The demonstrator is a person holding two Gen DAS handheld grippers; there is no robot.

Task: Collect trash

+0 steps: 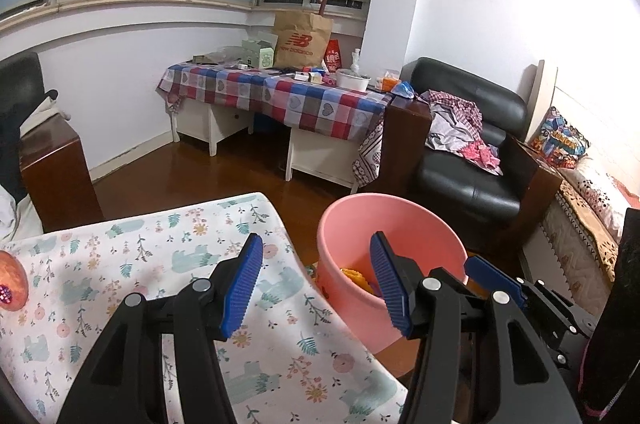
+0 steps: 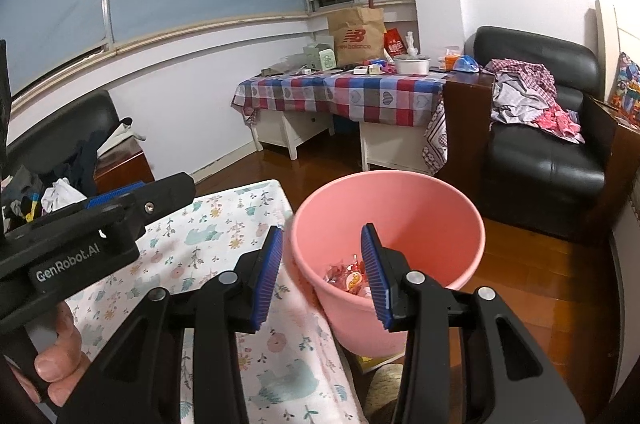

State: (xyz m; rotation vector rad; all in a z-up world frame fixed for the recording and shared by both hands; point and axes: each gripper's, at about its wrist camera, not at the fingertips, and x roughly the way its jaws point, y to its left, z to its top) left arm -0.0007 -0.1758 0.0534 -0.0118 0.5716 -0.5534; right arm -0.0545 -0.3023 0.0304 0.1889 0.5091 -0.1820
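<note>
A pink bucket (image 1: 400, 248) stands on the wooden floor beside the floral-cloth table (image 1: 140, 264); it also shows in the right wrist view (image 2: 404, 224). Red and yellow wrappers (image 2: 348, 274) lie at its bottom; a yellow piece (image 1: 356, 276) shows in the left wrist view. My left gripper (image 1: 316, 284) is open and empty, over the table edge and the bucket's rim. My right gripper (image 2: 322, 272) is open and empty, just above the bucket's near rim. A round orange-red object (image 1: 12, 282) lies on the table at the far left.
A checked-cloth side table (image 1: 280, 92) with a paper bag (image 1: 302, 38) and small items stands at the back. A black armchair (image 1: 472, 152) holds clothes. A bed (image 1: 592, 208) is at the right. The left gripper's body (image 2: 80, 228) shows in the right wrist view.
</note>
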